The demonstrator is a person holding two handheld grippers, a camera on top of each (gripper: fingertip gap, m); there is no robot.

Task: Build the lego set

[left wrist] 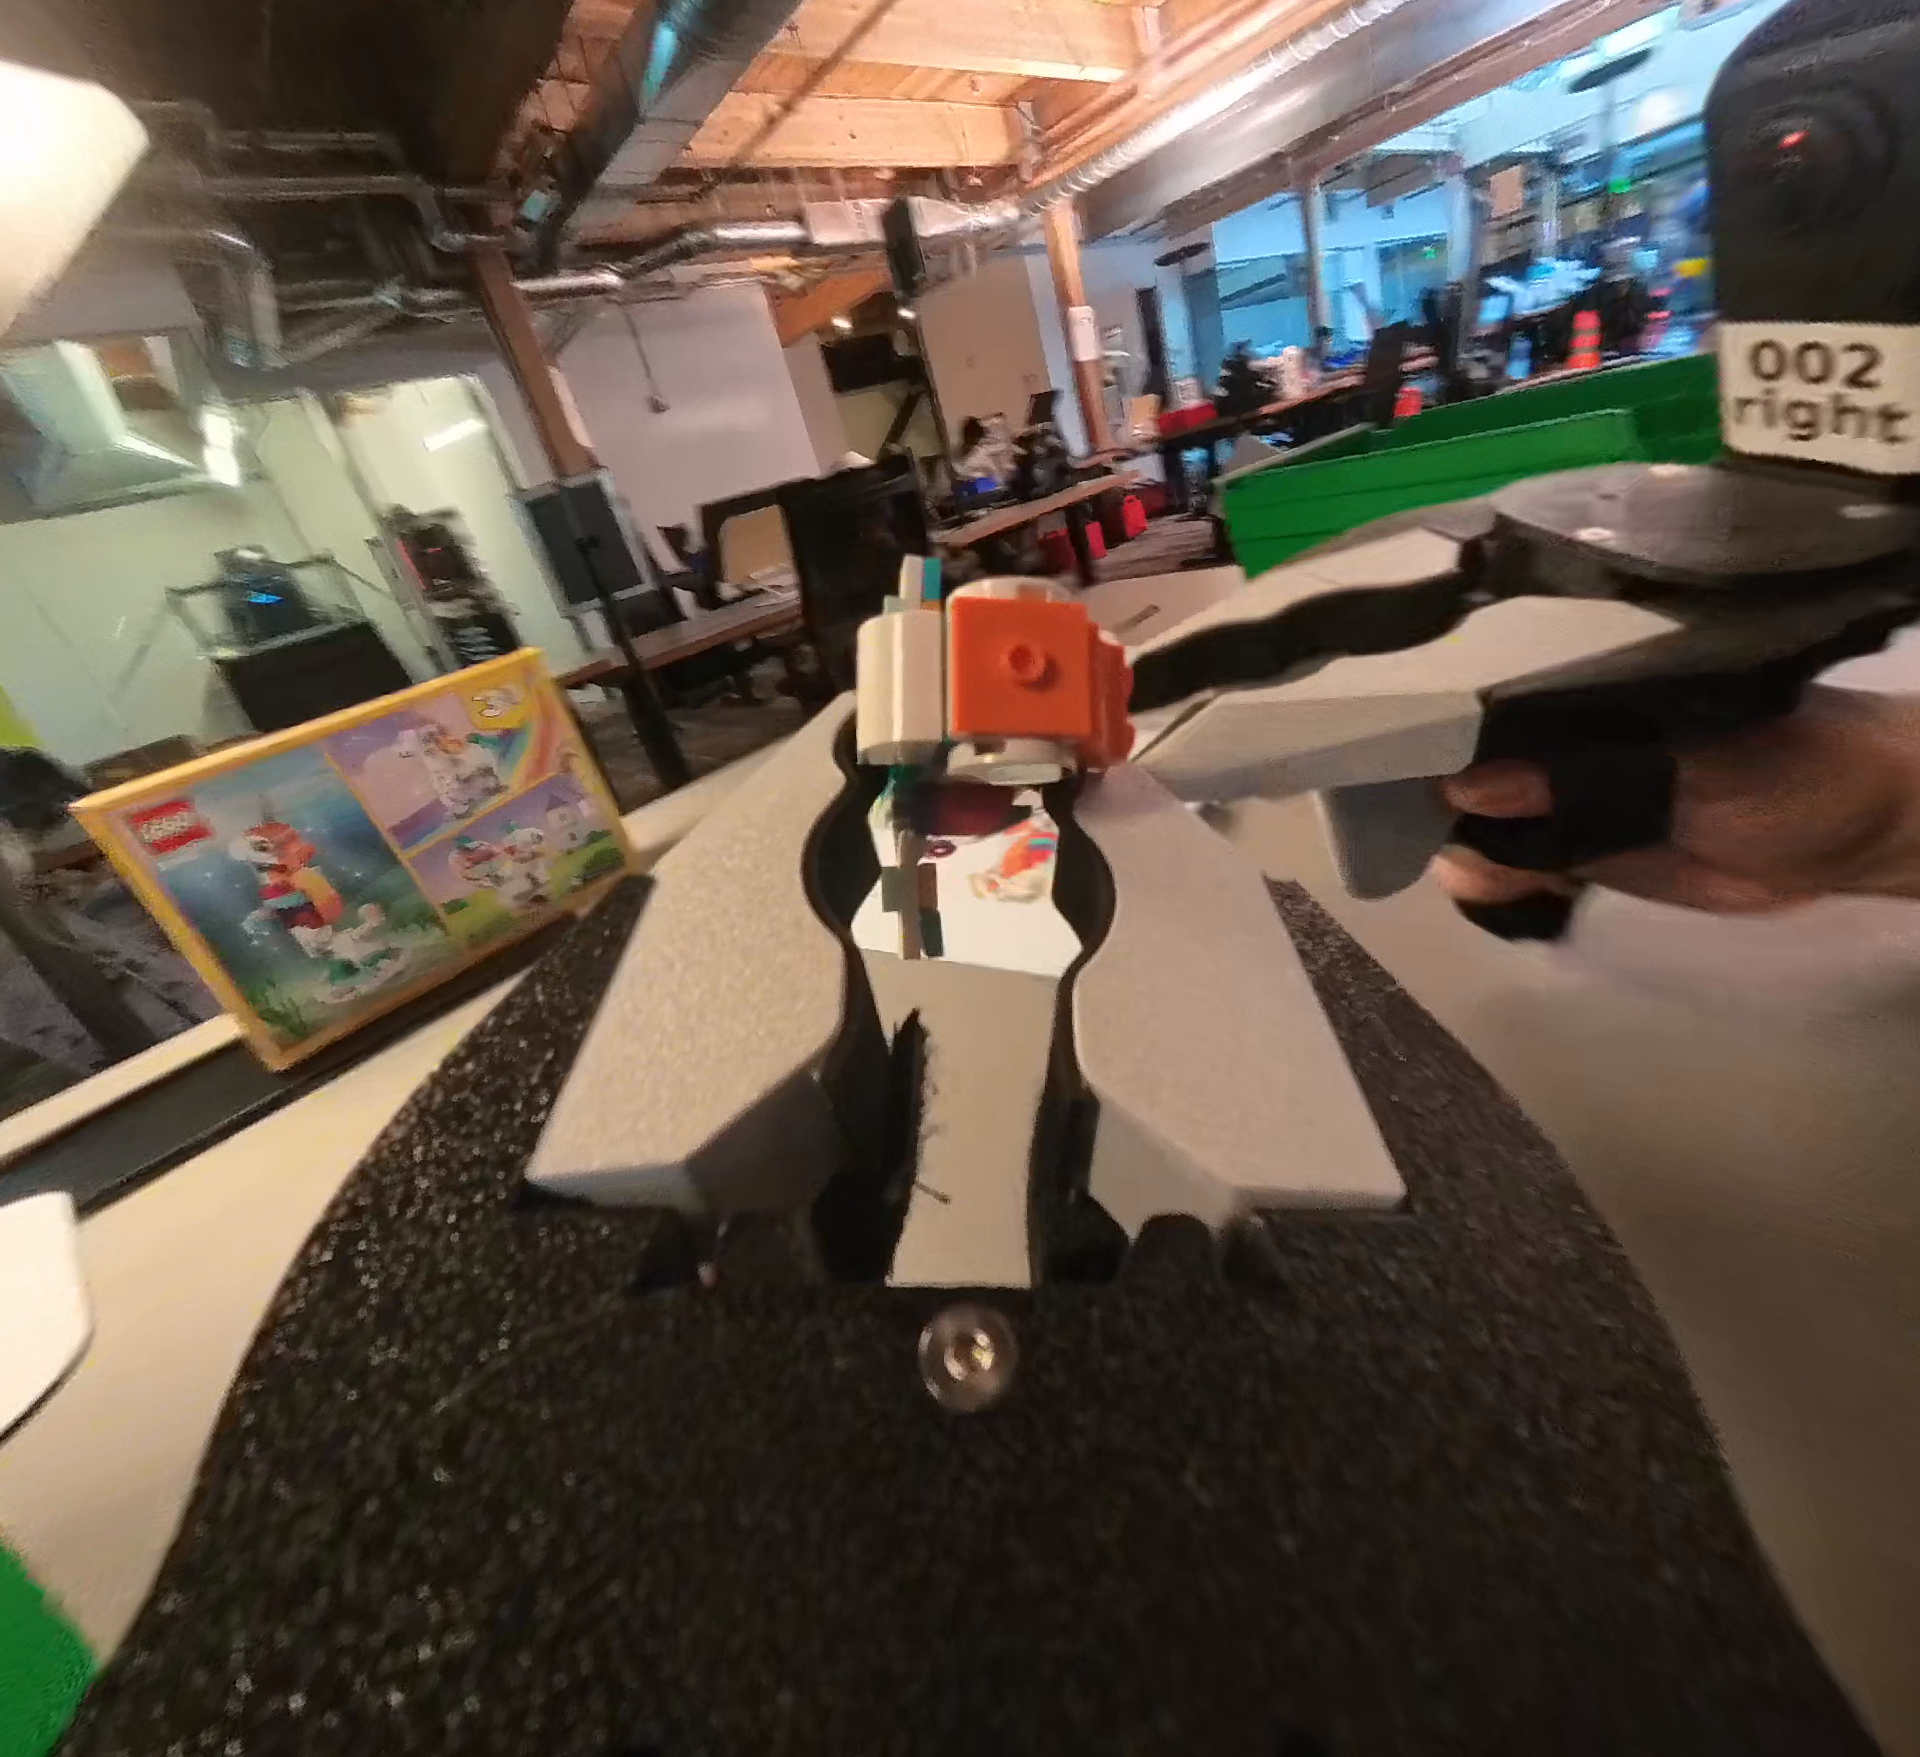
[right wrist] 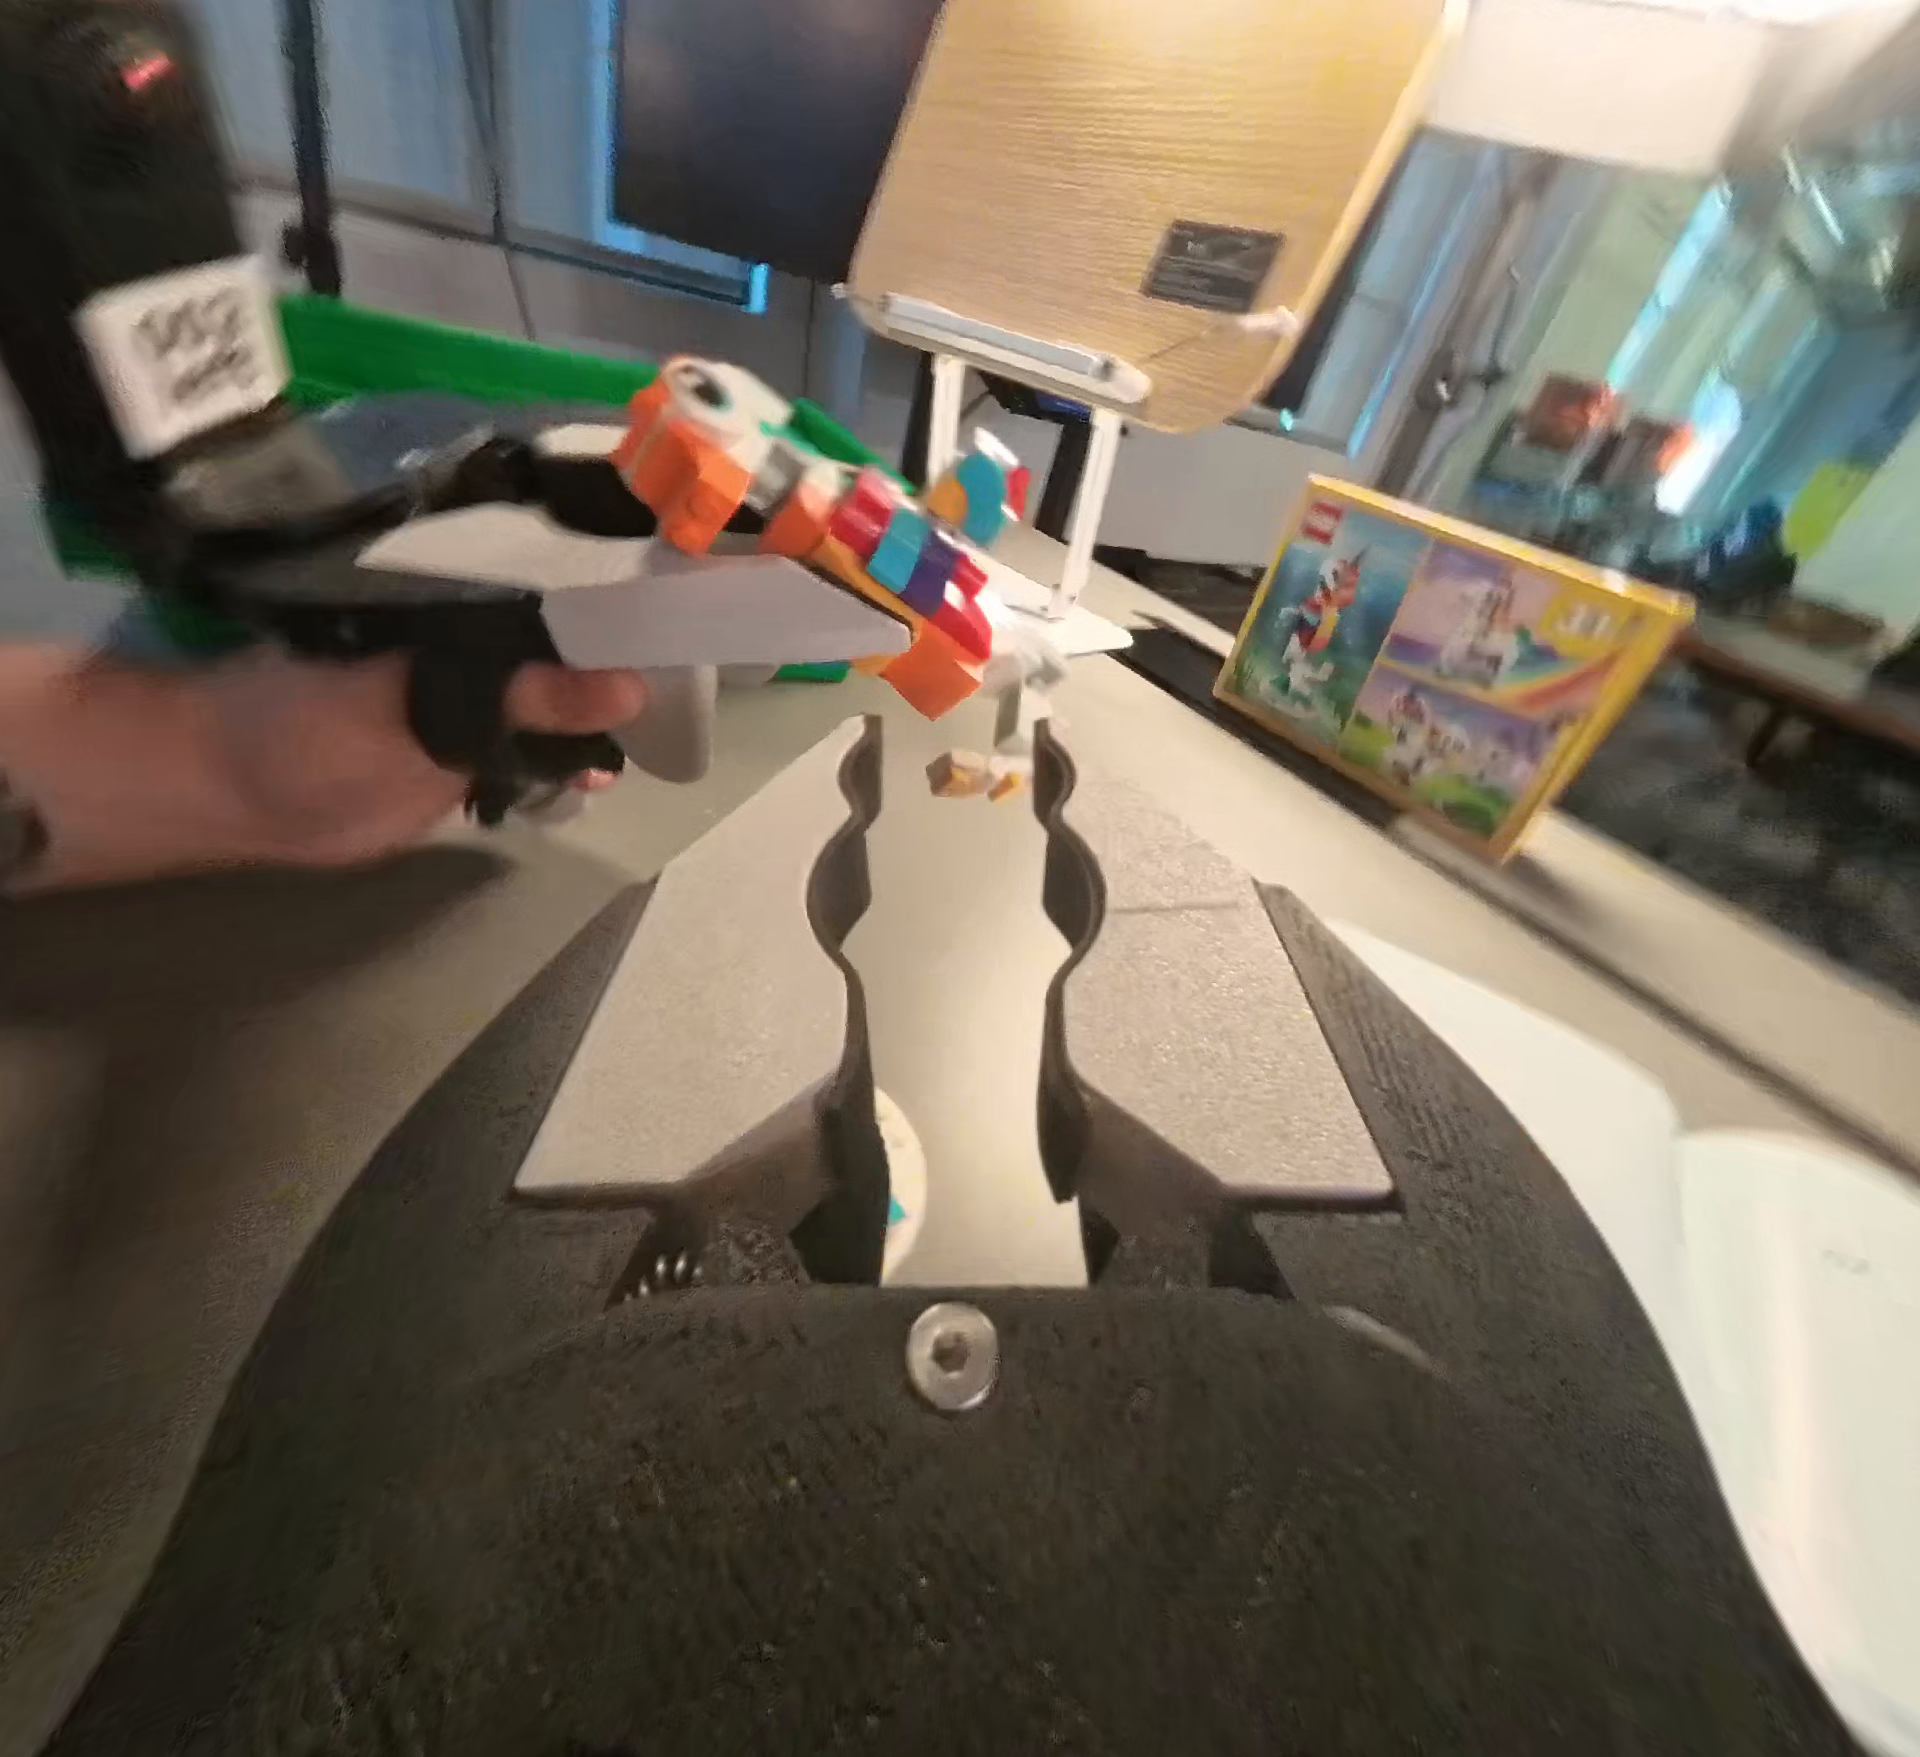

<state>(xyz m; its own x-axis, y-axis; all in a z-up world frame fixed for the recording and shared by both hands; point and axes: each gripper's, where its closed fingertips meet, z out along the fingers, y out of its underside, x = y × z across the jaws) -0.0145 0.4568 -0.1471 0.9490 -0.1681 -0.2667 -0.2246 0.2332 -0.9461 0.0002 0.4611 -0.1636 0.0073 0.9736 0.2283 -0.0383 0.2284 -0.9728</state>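
Observation:
My left gripper [left wrist: 966, 762] is shut on a partly built lego model [left wrist: 987, 689] of orange and white bricks and holds it up above the table. In the right wrist view the model [right wrist: 821, 533] also shows a row of red, teal and purple bricks, and it lies across the left gripper's grey finger [right wrist: 727, 616]. My right gripper [right wrist: 951, 741] is open and empty, with its tips just under the model's orange end. In the left wrist view it [left wrist: 1143, 710] reaches in from the right and stands against the model's orange side.
The lego box [left wrist: 353, 855] [right wrist: 1455, 658] stands on the grey table [left wrist: 1662, 1136]. A green bin [left wrist: 1455, 481] [right wrist: 436, 357] is behind. A wooden book stand [right wrist: 1143, 169] is ahead, with small loose pieces [right wrist: 971, 772] before it. An open white booklet [right wrist: 1766, 1240] lies at the right.

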